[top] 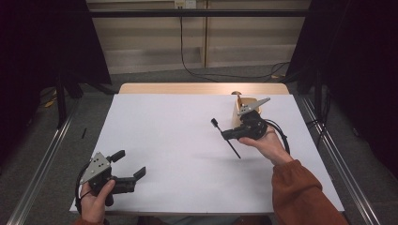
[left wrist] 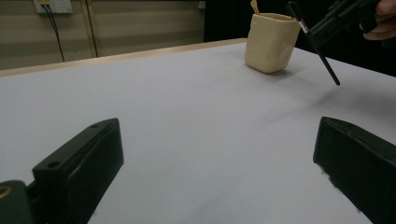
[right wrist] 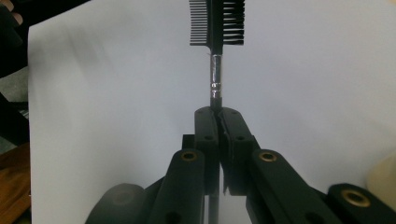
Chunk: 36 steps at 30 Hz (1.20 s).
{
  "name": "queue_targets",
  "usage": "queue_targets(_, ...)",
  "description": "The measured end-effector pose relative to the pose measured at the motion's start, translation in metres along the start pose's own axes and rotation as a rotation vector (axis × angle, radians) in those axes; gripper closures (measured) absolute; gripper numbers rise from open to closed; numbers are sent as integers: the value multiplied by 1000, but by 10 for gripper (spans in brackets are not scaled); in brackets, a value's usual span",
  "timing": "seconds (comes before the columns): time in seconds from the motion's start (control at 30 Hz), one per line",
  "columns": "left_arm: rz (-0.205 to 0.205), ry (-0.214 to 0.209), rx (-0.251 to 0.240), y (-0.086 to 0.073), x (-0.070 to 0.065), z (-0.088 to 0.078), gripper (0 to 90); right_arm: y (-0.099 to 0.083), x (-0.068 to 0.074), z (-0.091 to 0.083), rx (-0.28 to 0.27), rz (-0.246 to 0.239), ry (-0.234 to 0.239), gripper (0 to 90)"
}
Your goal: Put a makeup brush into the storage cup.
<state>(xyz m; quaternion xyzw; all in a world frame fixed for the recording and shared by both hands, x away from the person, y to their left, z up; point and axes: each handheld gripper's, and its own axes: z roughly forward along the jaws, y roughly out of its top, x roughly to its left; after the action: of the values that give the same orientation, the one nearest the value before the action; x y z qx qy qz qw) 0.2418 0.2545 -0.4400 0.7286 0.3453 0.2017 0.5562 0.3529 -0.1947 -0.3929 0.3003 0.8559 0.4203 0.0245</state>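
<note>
White worktop (top: 187, 154). Right tool (top: 228, 134) clamps brush (top: 225, 137) mid-handle, raised beside cream cup (left wrist: 271, 42). Left tool (top: 129, 168) wide, empty. Risk: the thin handle may pivot in the pads and miss the cup.

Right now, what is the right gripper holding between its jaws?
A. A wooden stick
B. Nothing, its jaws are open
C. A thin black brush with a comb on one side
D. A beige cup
C: in the right gripper view, the right gripper is shut on the brush, whose comb-and-bristle head sticks out above the jaws.
</note>
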Motion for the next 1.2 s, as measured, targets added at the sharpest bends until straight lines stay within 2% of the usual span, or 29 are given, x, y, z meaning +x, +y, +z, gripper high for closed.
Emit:
queue_targets(0.23, 0, 0, 0, 0, 0, 0, 18, -3, 1, -11, -135, -18, -4, 864)
queue_targets(0.37, 0, -4, 4, 0, 0, 0, 18, -5, 0, -13, -176, -4, -15, 864)
queue_targets(0.43, 2, -3, 3, 0, 0, 0, 18, -6, 0, -15, -214, 1, -23, 864)
queue_targets(0.63, 2, -2, 3, 0, 0, 0, 18, -9, 1, -20, -289, -3, -31, 864)
queue_targets(0.87, 2, 1, 3, 0, 0, 0, 18, -12, 2, -23, -361, 0, -28, 864)
queue_targets(1.03, 0, 5, 3, 0, 0, 0, 18, -16, -1, -25, -404, 24, -42, 864)
queue_targets(1.2, 1, 6, 3, 0, 0, 0, 18, -18, 0, -26, -439, 13, -50, 863)
